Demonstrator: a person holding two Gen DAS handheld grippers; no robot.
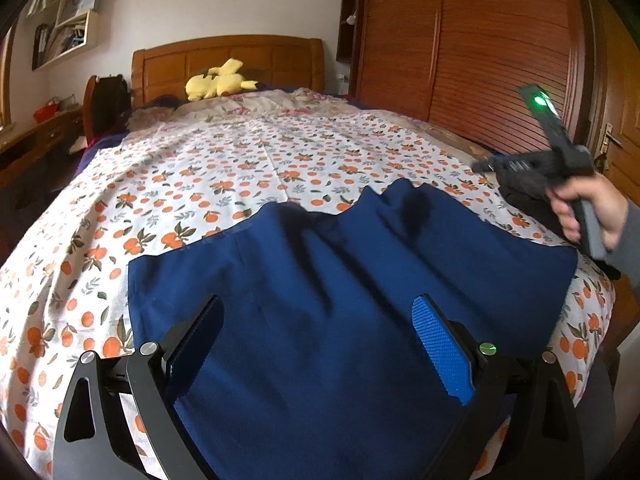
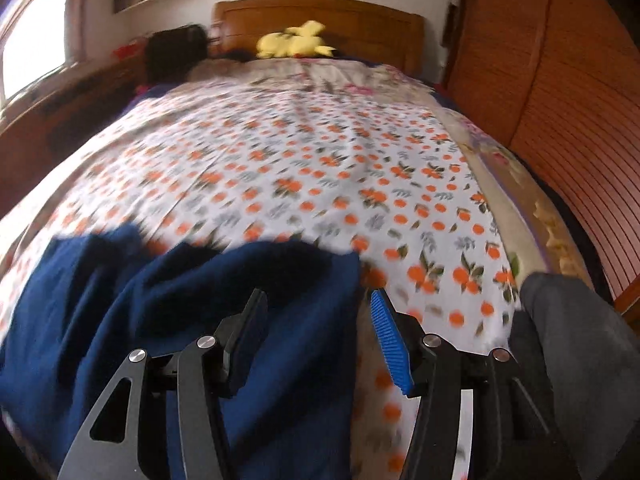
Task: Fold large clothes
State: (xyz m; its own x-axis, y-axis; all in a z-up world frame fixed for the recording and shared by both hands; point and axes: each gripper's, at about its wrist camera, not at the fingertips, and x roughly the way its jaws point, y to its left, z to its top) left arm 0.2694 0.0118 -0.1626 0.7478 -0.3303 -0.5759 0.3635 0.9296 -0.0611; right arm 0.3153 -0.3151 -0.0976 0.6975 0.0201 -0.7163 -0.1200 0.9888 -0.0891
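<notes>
A bed with an orange-print sheet is filling a room, its headboard against the far wall and a wardrobe running along one side. A yellow plush is lying below the headboard. The blue garment is lying flat at the bed's near end, far from the headboard. The sheet beyond it is lying bare. The left claw is hovering released over the garment. The right claw is standing released above the garment's edge, holding nothing.

Both wrist cameras look down at a slant from the bed's foot toward the headboard at twelve o'clock, close above the same blue garment.
</notes>
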